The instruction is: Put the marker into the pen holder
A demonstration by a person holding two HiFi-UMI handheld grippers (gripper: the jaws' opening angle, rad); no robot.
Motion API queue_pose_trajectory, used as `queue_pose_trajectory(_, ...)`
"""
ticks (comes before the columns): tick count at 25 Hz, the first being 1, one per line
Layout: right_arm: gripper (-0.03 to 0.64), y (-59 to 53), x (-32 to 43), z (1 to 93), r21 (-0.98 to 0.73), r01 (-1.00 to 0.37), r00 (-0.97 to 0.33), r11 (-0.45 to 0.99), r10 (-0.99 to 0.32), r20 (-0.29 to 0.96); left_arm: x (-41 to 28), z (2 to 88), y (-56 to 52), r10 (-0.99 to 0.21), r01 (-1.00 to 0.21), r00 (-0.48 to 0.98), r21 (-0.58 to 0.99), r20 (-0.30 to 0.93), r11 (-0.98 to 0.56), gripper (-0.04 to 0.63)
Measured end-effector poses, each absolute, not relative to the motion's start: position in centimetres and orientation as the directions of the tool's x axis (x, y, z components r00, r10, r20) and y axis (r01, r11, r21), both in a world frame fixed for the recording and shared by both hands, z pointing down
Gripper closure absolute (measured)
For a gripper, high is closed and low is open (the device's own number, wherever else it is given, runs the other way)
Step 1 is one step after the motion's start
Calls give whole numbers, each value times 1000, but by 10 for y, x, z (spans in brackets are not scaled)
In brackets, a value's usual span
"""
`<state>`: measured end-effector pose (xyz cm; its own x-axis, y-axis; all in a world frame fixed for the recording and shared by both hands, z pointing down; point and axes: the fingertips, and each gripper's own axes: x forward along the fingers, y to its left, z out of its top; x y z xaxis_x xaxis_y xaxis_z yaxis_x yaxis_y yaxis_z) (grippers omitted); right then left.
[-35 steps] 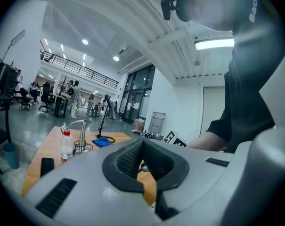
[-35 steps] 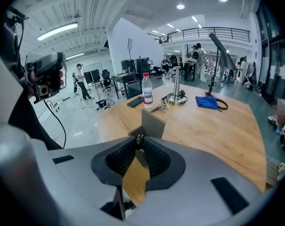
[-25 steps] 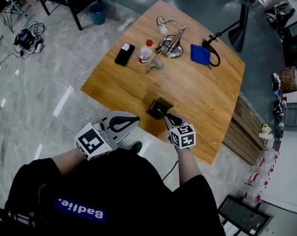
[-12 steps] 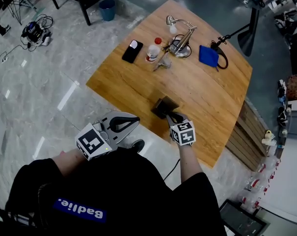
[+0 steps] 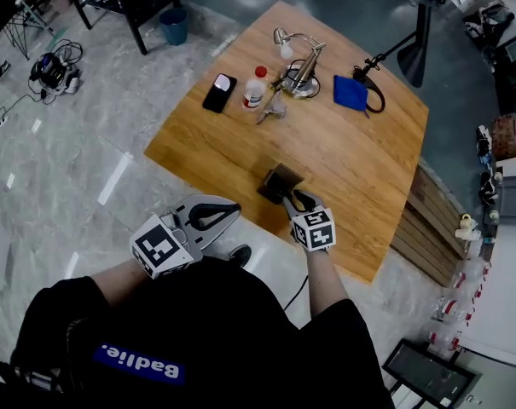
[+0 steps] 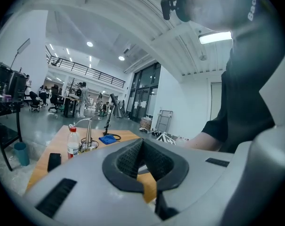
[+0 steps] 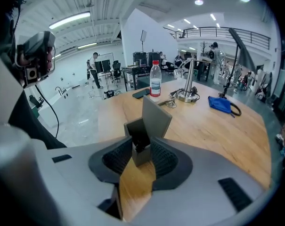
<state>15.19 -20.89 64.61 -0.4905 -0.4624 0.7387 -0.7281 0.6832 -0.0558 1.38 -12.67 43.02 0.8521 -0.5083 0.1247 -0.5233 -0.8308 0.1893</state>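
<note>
As the right gripper (image 7: 141,141) jaws have just been opening, they stand apart, nothing pinched. Marker (image 7: 141,148) sits inside pen holder (image 7: 156,117) just ahead. Left gripper (image 6: 143,143) closed, empty.

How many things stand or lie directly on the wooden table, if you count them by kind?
Pen holder: 1
Plastic bottle: 1
Black phone: 1
Desk lamp: 1
Blue pouch with a black cord: 1
Small metal item beside the lamp, kind unclear: 1
Total: 6
</note>
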Motion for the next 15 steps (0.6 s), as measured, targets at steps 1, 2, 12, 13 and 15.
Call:
queue_pose_trajectory(1, 512, -207, 153, 638, -54, -733, -495, 678, -478, 726, 15, 428, -126, -506, -521, 854, 194, 124, -831, 592)
queue_pose_trajectory(2, 512, -205, 153, 630, -54, -737, -501, 673, -492, 712, 16, 427, -126, -502, -517, 856, 198, 123, -833, 592)
queue_pose_trajectory(12, 512, -170, 141, 519, -219, -774, -618, 594, -635, 464, 36, 418, -131, -434, -442, 897, 204, 87, -873, 592)
queue_pose_trajectory(13, 512, -166, 139, 508, -244, -768, -632, 592, -643, 431, 40, 417, -131, -425, -432, 902, 208, 84, -877, 592)
queue_pose_trajectory(15, 512, -158, 134, 485, -291, -750, -661, 594, -656, 363, 46, 415, -130, -403, -409, 912, 216, 76, -886, 592)
